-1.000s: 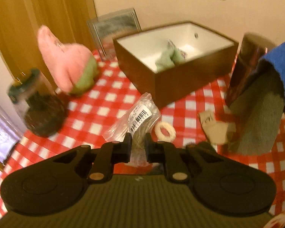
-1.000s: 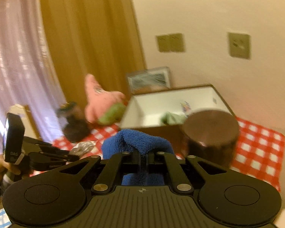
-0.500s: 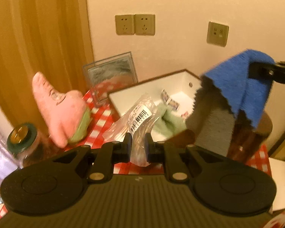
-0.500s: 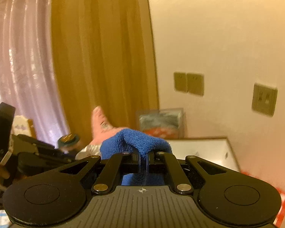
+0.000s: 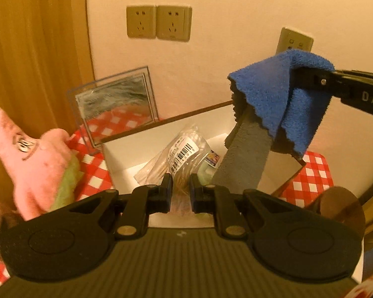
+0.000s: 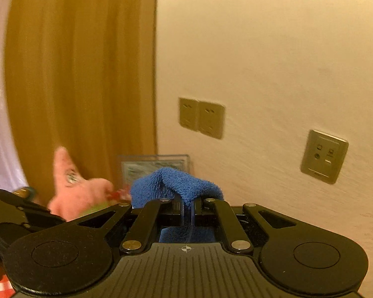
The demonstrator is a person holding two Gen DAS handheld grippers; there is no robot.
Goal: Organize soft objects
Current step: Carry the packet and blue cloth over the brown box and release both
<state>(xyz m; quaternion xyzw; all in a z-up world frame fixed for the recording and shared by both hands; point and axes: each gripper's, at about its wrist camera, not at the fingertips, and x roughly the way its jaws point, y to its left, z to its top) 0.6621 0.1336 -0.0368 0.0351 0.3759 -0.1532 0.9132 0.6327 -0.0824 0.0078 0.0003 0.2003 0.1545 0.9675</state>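
Above the white-lined box (image 5: 126, 154) we hold a clear packet (image 5: 181, 156) in the left gripper (image 5: 181, 193), jaws nearly closed on it, ready to drop. Beside it over the box, our right gripper (image 6: 186, 211) pinches a blue cloth (image 6: 171, 183), jaws almost shut, its tail hanging toward the box.

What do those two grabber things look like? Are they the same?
Yes, they match. The left gripper and right gripper are matte black plastic, each with two flat fingers on slim link bars joined by round brass-coloured pins. Behind the fingers sit two wide rounded lobes with a circle pressed in, and a ribbed grey-black body. White letters "DAS" show on the right gripper's side.
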